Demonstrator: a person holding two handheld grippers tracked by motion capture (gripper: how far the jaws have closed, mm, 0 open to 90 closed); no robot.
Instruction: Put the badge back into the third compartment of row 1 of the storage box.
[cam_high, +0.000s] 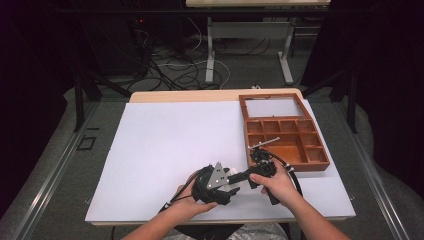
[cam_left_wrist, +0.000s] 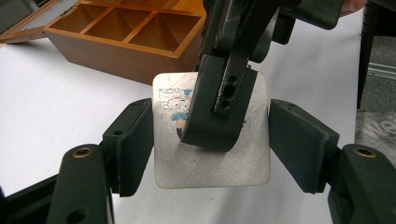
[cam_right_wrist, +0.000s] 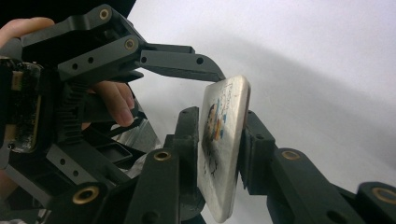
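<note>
Left gripper view is looking along two black jaws that are standing on either side of a square, rounded-corner silver tile with a small cartoon print on its face. Its left edge is sitting against the left jaw's pad, while the right edge is stopping just short of the right pad, as far as the angle lets me tell; the left gripper is closed as far as it goes, so it is clamping the tile by its edges. A jaw of the right gripper is coming down from the top of this view and lying flat over the printed face.

Right gripper view is showing the same tile edge-on and nearly upright between the right gripper's own two jaws, one pad against the printed face and the other against the back (both are looking pressed on, so this gripper is gripping the tile across its thickness). The left gripper's linkage is reaching in from the left, a jaw tip touching the tile's top corner, with fingers of the hand behind it.

High view is placing both grippers together over the near part of the white sheet, the left gripper meeting the right gripper tip to tip. A wooden compartment box, lid open, is standing just beyond them, apart from the tile.
</note>
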